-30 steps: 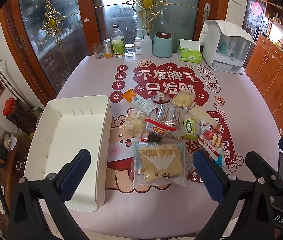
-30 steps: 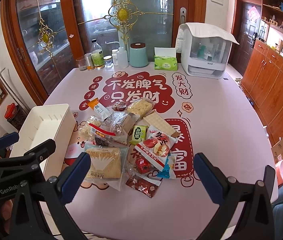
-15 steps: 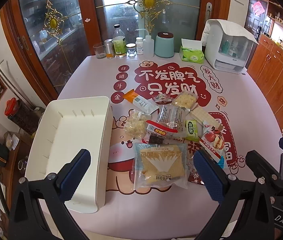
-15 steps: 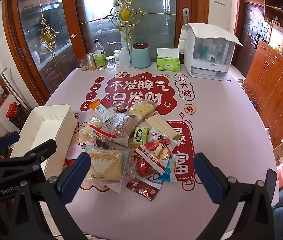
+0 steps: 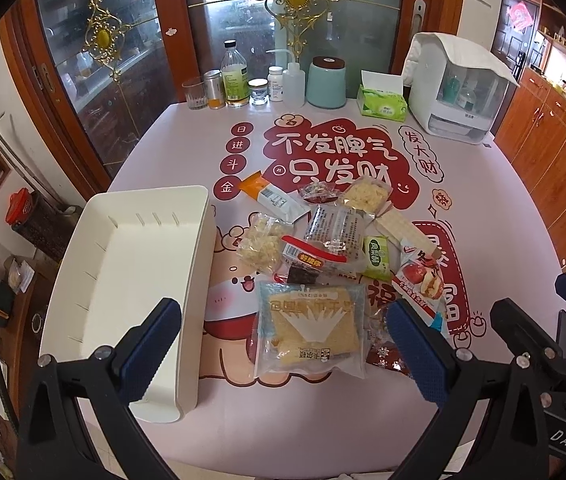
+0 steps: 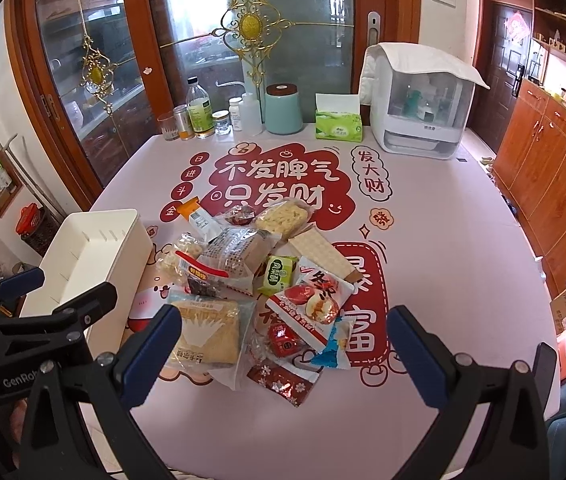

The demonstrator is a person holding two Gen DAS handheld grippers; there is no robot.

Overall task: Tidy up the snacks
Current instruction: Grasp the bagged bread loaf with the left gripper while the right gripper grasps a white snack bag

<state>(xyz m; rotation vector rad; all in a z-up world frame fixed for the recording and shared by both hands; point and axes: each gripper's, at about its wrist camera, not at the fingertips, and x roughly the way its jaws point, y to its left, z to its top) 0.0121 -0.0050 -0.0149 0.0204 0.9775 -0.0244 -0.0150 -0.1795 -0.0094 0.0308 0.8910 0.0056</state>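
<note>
Starting from the left: the bin [image 5: 123, 280], white and with nothing in it, sits at about 9 o'clock of the snack pile, its long wall just beside the nearest packets. Keep it where it is; its open top faces up and needs no turning.

The left gripper [image 5: 283, 344] hangs above the near table edge with its fingers wide apart and nothing between them. Directly ahead at 12 o'clock lies the bread pack [image 5: 310, 330], flat, largest of the lot, and clear on its near side. That looks like the sensible first pick: it is closest to the bin and would floor it well. I would come down on one short edge rather than the middle, since the film is slack and the loaf soft; a light pinch on the seam should lift it without crushing.

Behind it, at 12 to 1 o'clock, smaller packets overlap: a red-banded pack [image 5: 303, 256], a green sachet [image 5: 377, 254], an apple bag [image 5: 419, 280]. Pulling from beneath would drag neighbours, so take top ones first.

The right gripper [image 6: 283, 344] is likewise spread and empty, above the near edge. From it the apple bag [image 6: 311, 304] lies at 12 o'clock and a red sweet [image 6: 283, 340] nearer in. It could steady the heap, or take the right-hand packets in turn.
</note>
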